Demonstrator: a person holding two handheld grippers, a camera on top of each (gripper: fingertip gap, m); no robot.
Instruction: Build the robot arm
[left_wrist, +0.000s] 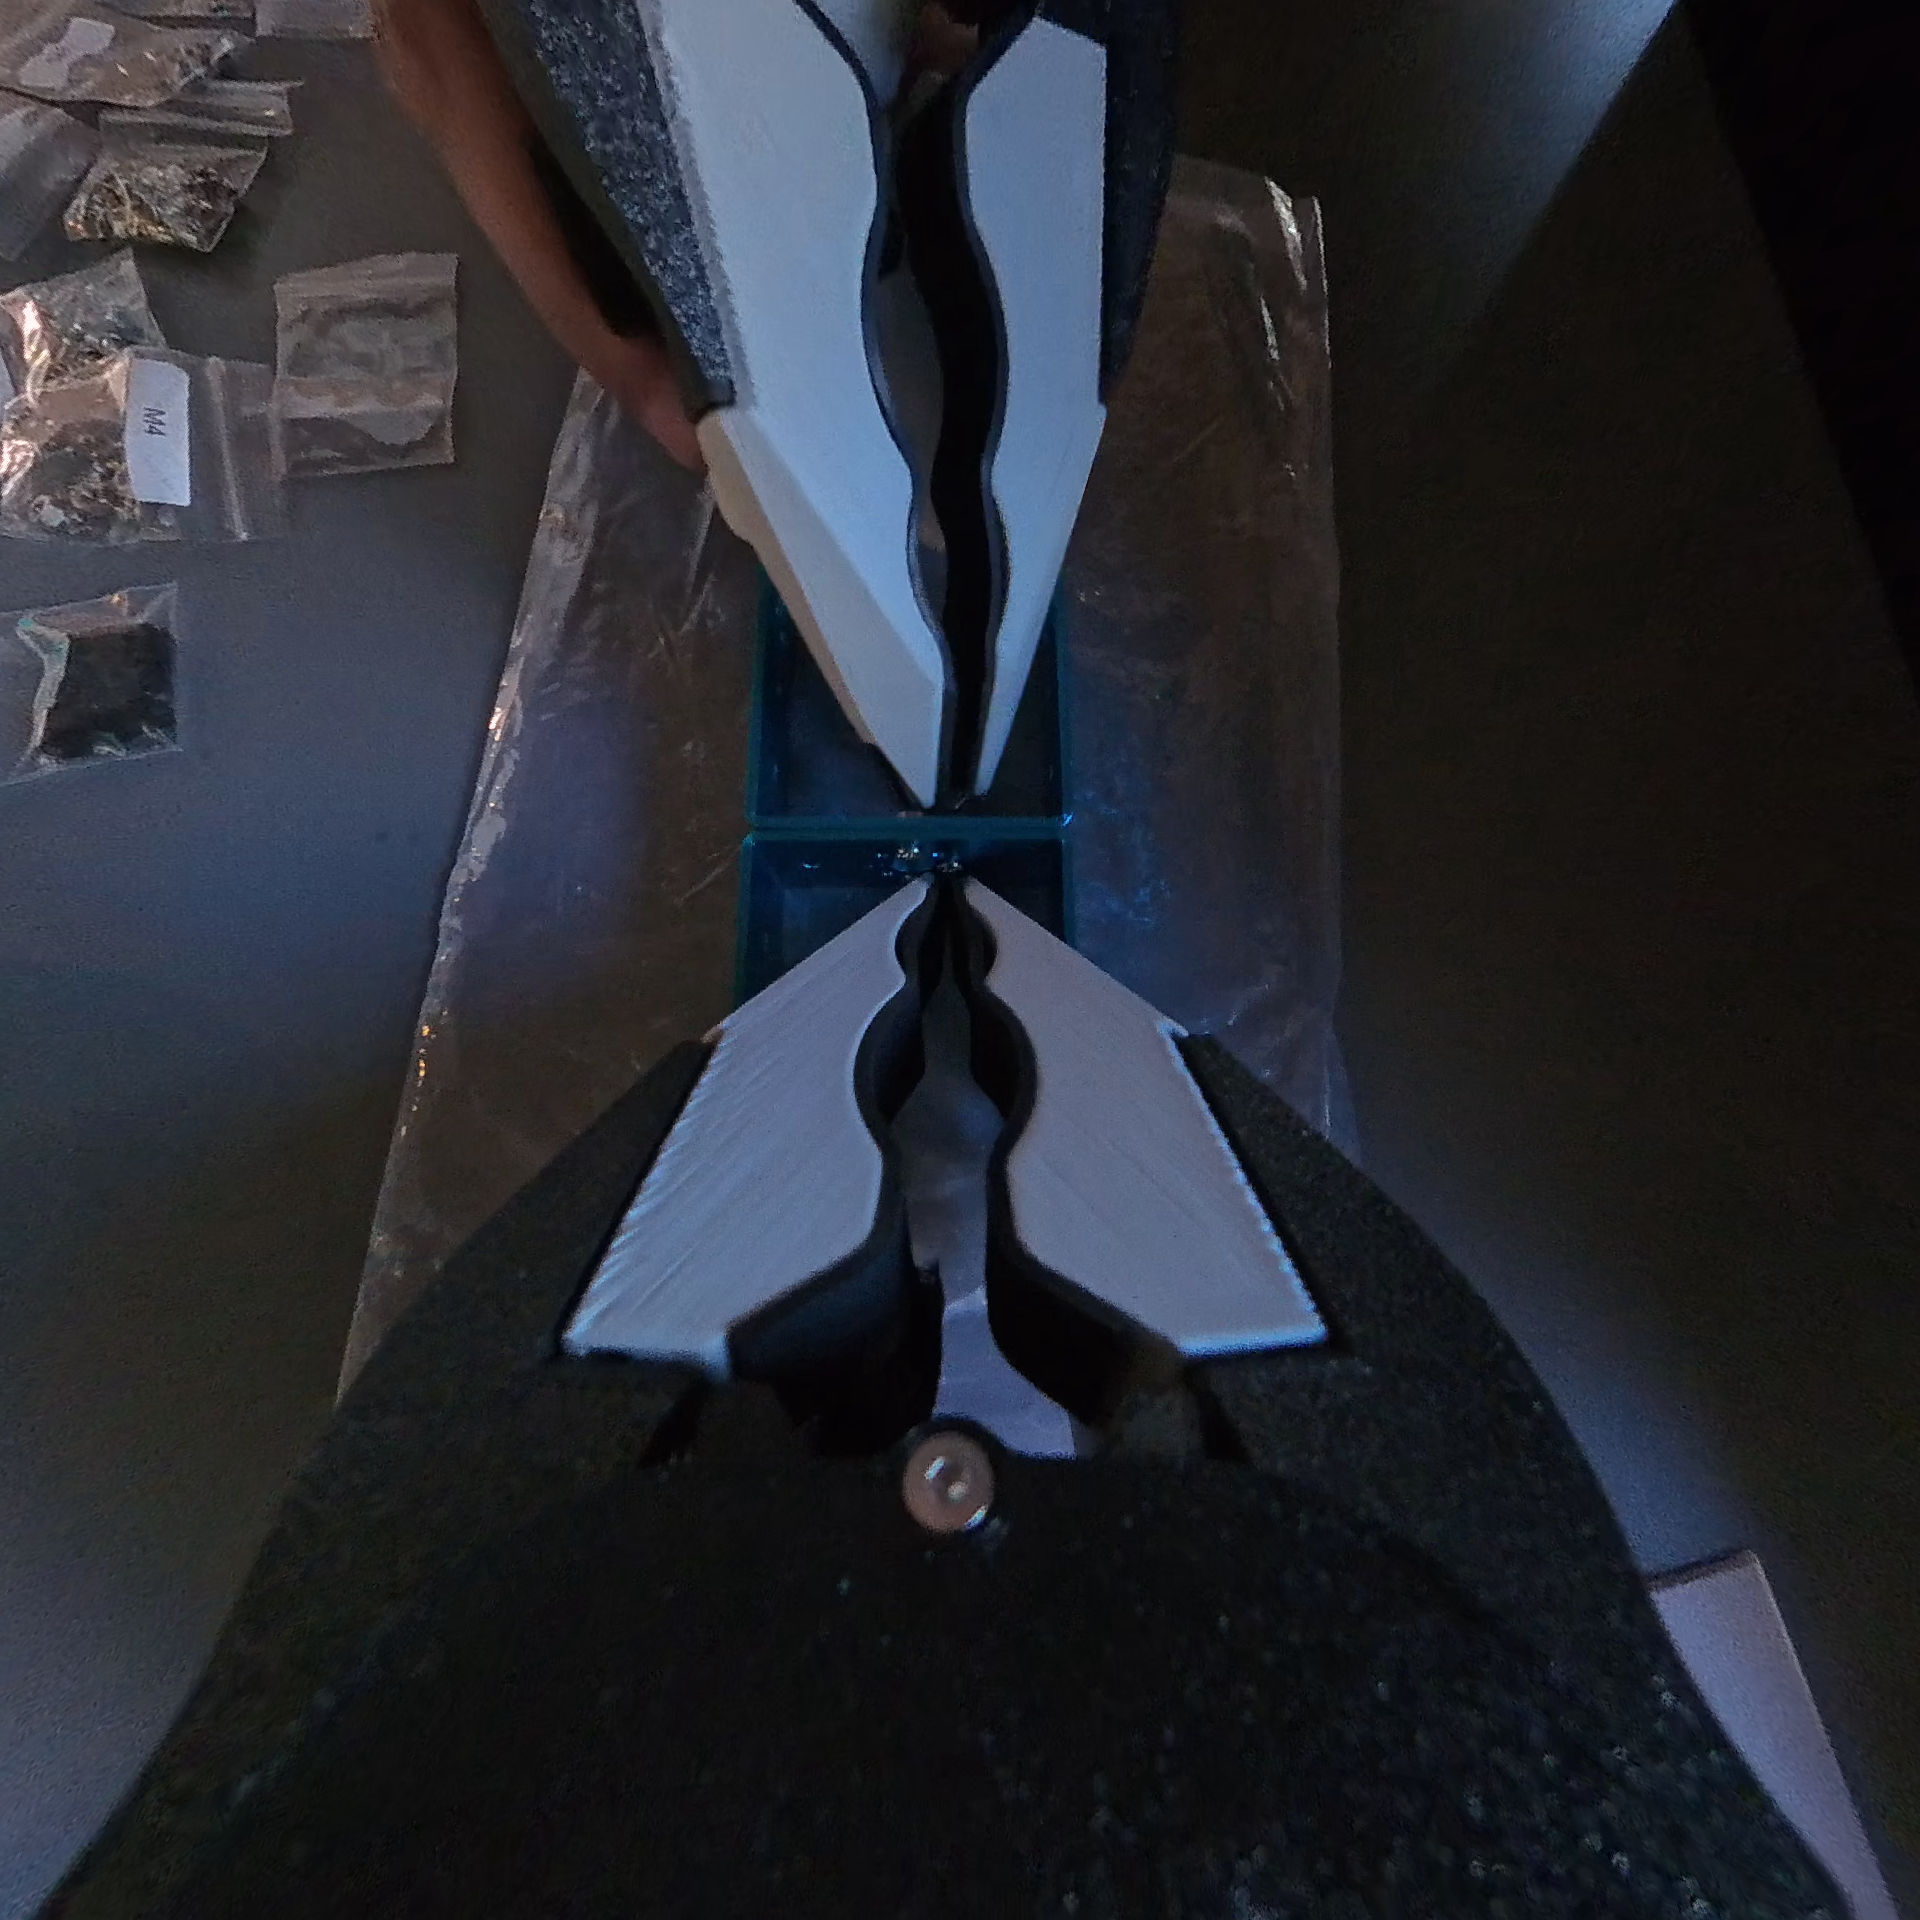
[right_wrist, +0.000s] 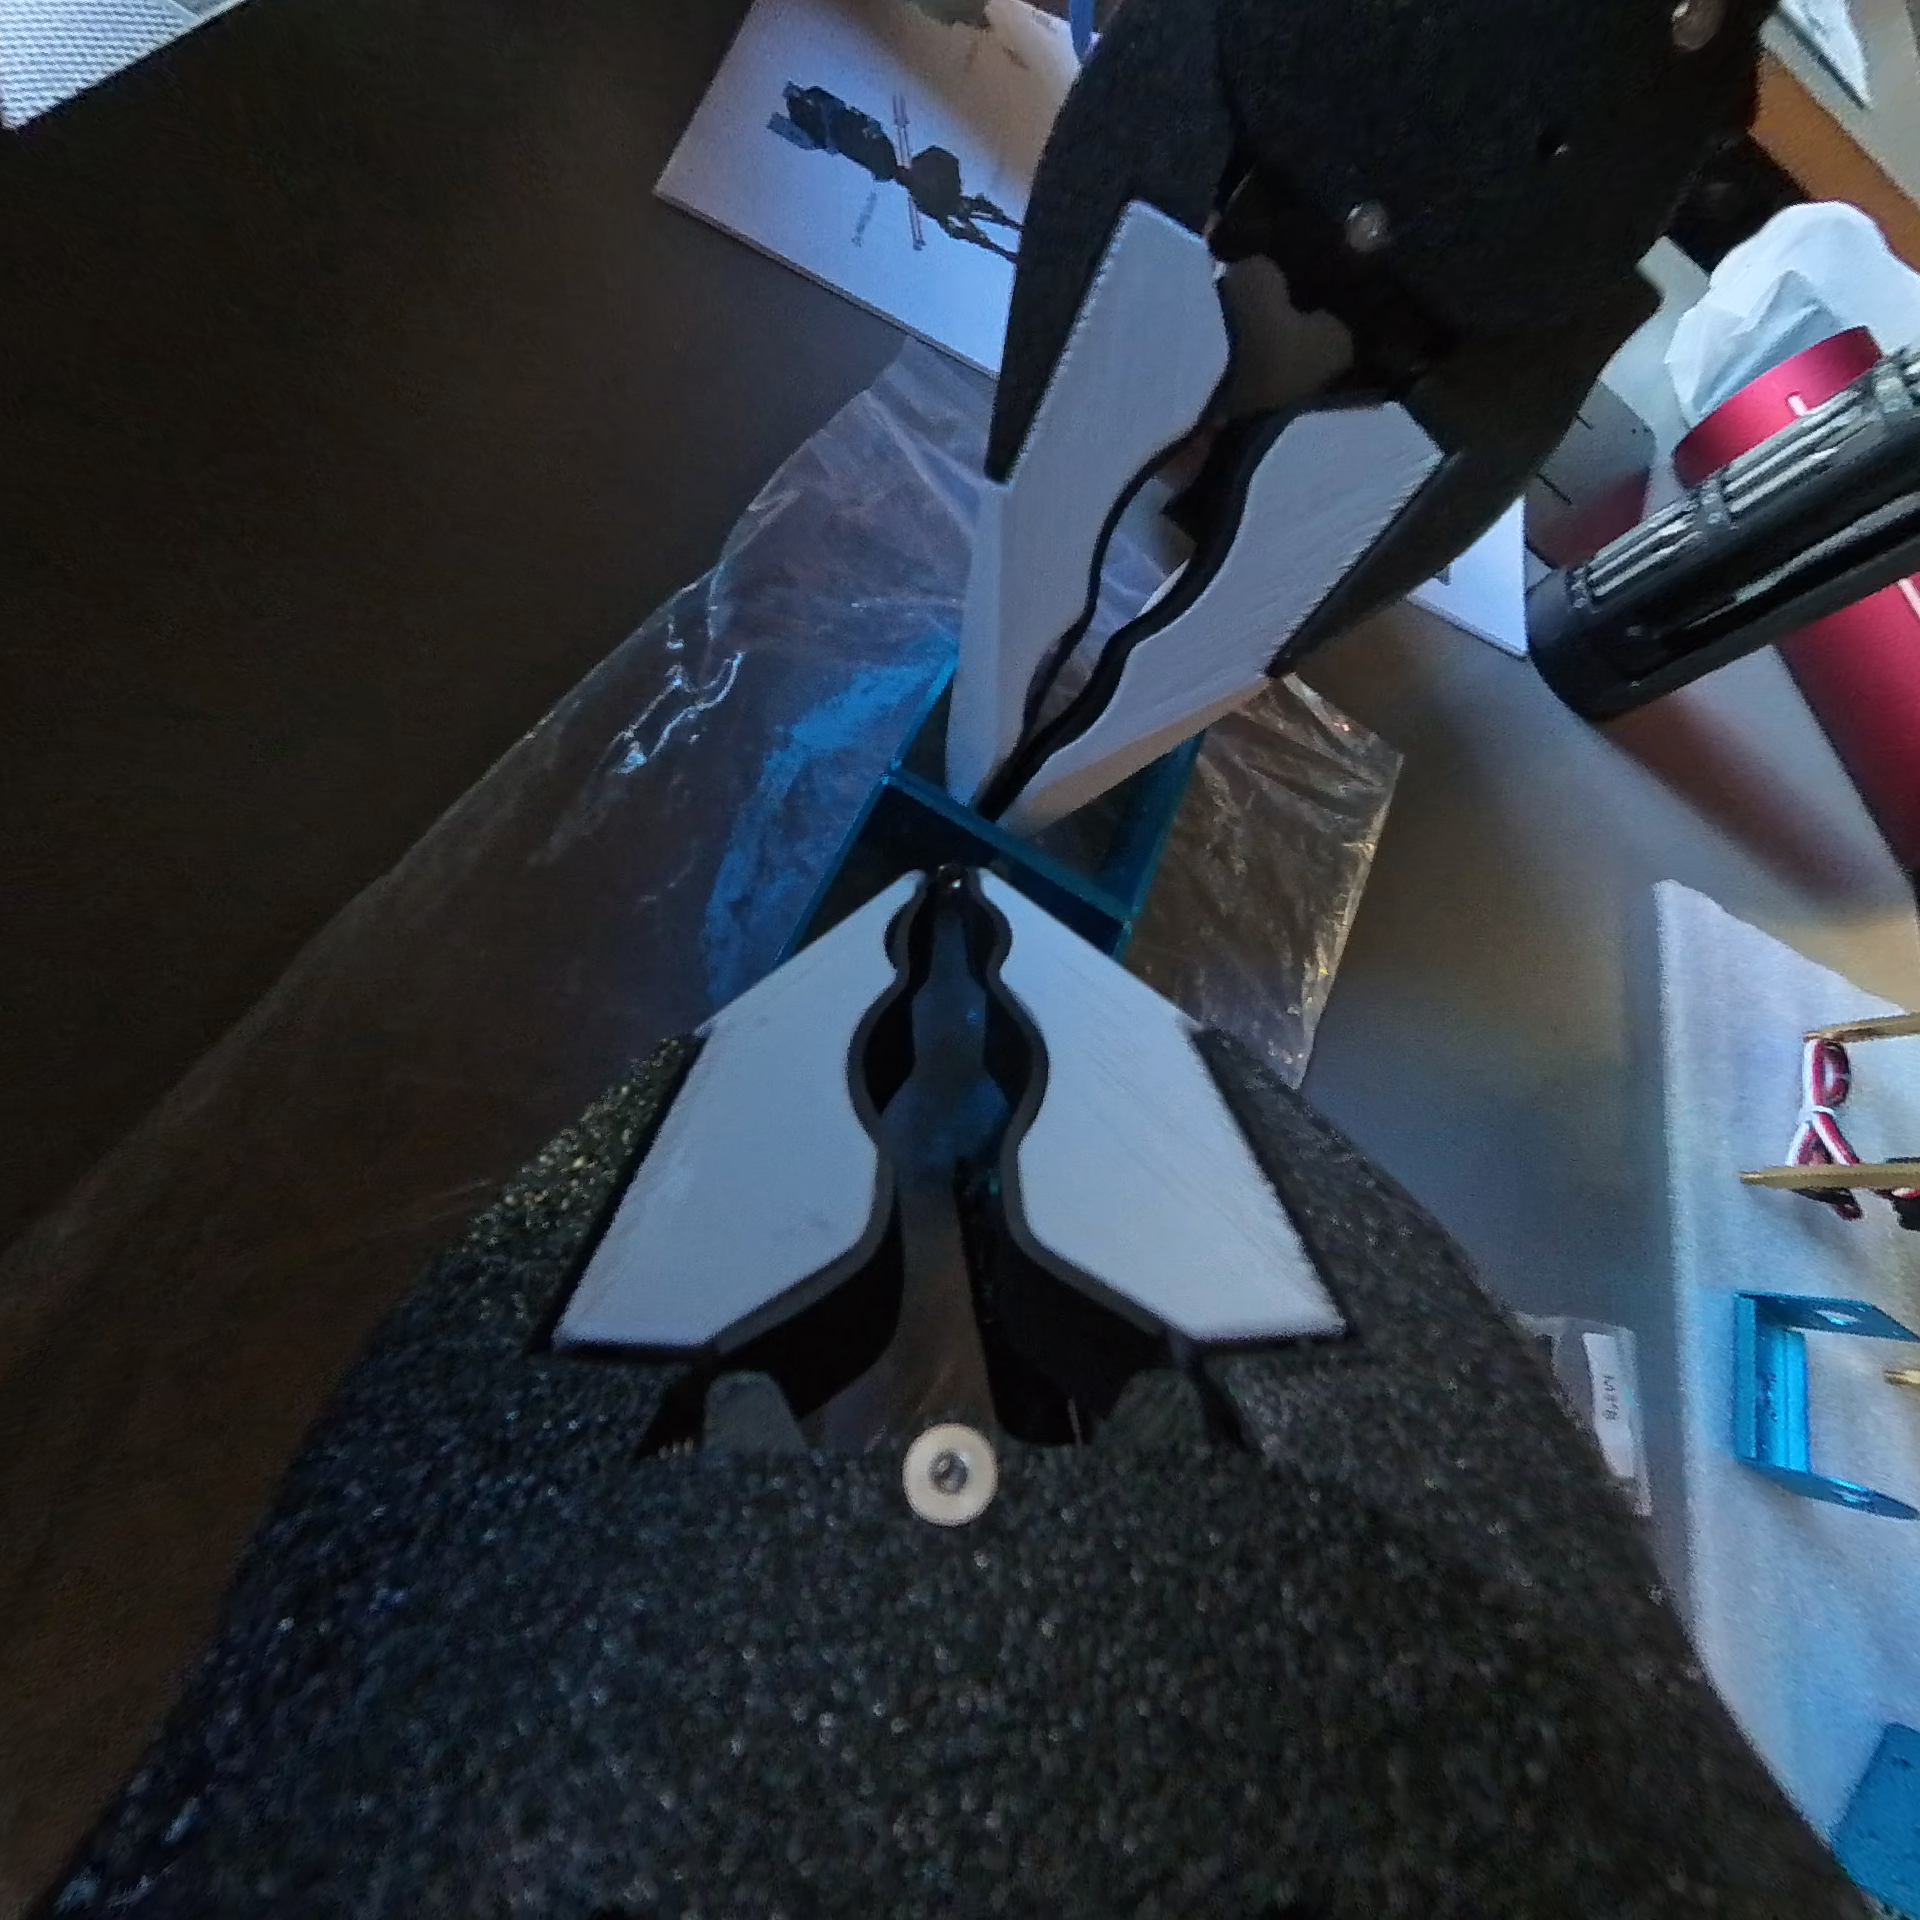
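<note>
Left hand-held gripper (left_wrist: 940, 883): fingers closed to narrow slit, tips nearly touching. Right hand-held gripper (right_wrist: 951, 878): same, tips pinched. Both point tip-to-tip, opp. each other, angled down.

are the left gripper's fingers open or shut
Shut. In the left wrist view the left gripper has its white fingers meeting at the tips, at the blue bracket.

Glossy blue bracket (left_wrist: 904, 831), probably metal, crinkled clear plastic bag (left_wrist: 1195, 675), matt white fingers (left_wrist: 790, 1143)
</note>
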